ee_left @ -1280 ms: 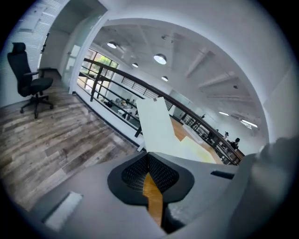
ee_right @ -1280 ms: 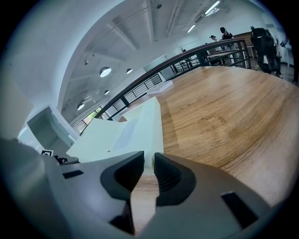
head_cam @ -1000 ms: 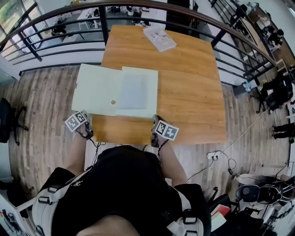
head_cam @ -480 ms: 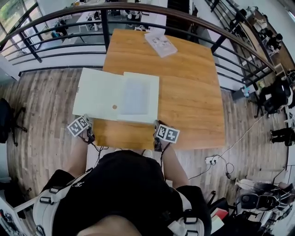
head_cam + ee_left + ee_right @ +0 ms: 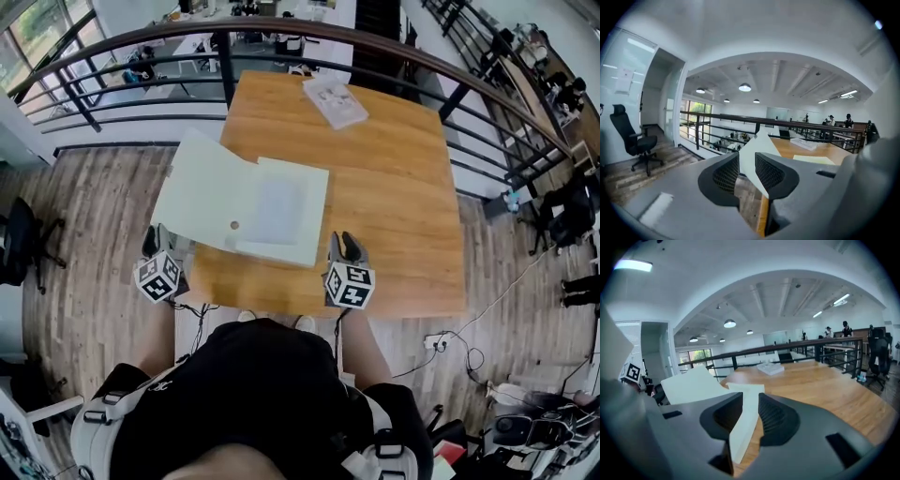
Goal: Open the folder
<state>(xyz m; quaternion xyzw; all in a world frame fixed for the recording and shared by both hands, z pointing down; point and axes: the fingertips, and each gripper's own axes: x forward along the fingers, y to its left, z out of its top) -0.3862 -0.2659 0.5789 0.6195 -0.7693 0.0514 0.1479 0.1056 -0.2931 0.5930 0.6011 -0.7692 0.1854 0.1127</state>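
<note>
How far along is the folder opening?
Done: the folder is spread open on the table, left cover past its edge. In hand: left gripper and right gripper, jaws apart, folder edge in each gap; the left jaws have just been opening. Left: likely only pulling clear.

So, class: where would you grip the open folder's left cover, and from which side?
Take the left cover at its near-left corner, coming from the person's side. It juts out past the left edge of the table and is tilted up, so that corner is free above and below.
</note>
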